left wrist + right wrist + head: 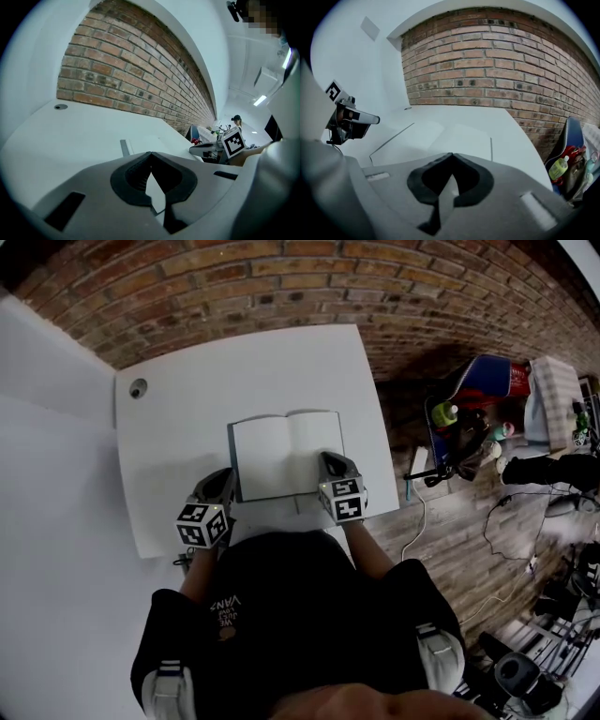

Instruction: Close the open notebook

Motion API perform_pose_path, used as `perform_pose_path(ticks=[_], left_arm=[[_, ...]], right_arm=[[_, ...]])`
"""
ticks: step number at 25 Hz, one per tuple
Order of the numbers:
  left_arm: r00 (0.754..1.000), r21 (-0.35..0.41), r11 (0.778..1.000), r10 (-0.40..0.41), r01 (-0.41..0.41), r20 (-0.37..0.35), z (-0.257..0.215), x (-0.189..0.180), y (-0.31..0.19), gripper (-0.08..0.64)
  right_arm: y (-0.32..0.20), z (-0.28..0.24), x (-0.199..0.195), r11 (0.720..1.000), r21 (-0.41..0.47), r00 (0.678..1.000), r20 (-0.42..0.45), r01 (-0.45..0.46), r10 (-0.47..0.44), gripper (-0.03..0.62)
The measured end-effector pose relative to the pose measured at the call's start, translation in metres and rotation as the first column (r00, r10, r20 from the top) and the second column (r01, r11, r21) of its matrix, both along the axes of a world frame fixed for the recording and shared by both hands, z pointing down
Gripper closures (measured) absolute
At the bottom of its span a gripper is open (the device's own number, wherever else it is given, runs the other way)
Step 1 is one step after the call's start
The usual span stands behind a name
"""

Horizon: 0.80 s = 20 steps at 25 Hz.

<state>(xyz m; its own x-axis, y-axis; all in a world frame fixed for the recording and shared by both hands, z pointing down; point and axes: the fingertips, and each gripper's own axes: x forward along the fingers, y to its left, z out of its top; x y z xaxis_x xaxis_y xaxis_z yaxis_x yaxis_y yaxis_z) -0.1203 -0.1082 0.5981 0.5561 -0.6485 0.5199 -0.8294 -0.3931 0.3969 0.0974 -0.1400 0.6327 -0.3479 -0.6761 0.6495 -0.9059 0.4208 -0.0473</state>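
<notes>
— Where's the notebook (286,454)?
— It lies open, pages up, by the near edge of the counter (244,371), about midway along.
— And the tools?
— The left tool (228,476) is clenched on nothing, at the notebook's near left corner. The right tool (330,459) is clenched and empty too, at the near right corner.

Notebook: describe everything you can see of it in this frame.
The notebook lies open and flat on the white table, near the edge closest to the person. Both pages showing are blank white paper, meeting at a centre fold that runs away from the person. A thin dark cover edge shows along its left and near sides. The left gripper is at its near left corner and the right gripper over its near right corner, both with jaws together; whether either touches it cannot be told.
</notes>
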Motion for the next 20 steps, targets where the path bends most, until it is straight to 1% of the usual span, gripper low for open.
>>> perform_pose_path(ticks=[2,7,11,16,20], left_arm=[[1.0,-0.032,0.999,-0.003,0.003,0.001,0.008,0.0,0.001,0.552],[1.0,-0.083,0.996,-0.015,0.015,-0.011,0.02,0.0,0.002,0.552],[1.0,-0.14,0.99,-0.015,0.016,0.006,0.033,0.0,0.003,0.552],[0.999,-0.231,0.972,-0.035,0.039,0.022,0.046,-0.003,0.006,0.551],[0.996,-0.301,0.949,-0.087,0.091,0.027,0.058,-0.011,0.006,0.551]], right_arm=[[0.001,0.004,0.001,1.0,-0.006,1.0,-0.005,-0.001,0.001,0.594],[0.002,0.012,0.003,1.0,-0.017,1.0,-0.013,0.001,-0.001,0.594],[0.002,0.017,0.006,1.0,-0.028,1.0,-0.016,-0.001,0.001,0.595],[0.003,0.023,0.008,0.999,-0.039,1.0,-0.022,0.0,-0.001,0.595],[0.004,0.028,0.008,0.999,-0.036,0.999,-0.041,0.005,-0.006,0.595]])
